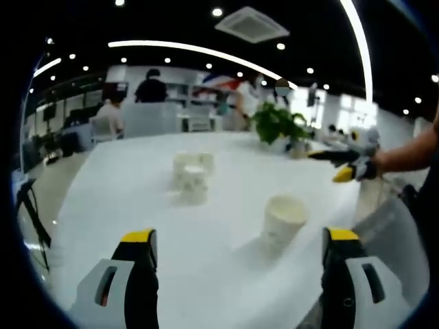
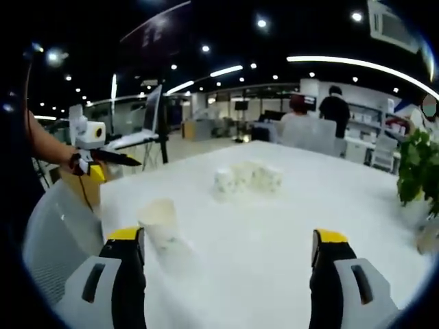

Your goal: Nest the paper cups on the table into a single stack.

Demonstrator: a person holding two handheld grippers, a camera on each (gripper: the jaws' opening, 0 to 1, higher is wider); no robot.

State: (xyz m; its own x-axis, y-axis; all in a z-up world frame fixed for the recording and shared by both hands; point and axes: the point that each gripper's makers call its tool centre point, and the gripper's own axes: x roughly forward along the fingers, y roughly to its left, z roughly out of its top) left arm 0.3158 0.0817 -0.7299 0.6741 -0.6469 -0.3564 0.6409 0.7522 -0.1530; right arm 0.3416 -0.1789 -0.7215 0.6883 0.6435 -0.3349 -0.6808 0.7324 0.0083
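Here the white table carries one paper cup standing upright by itself near the edge, well apart from a cluster of cups toward the middle. The left gripper is spread wide with nothing between its jaws; the right gripper likewise, both above the table. A potted plant stands at the far side.

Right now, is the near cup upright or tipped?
Upright: the near cup stands alone on the table, open mouth up, apart from the cluster.
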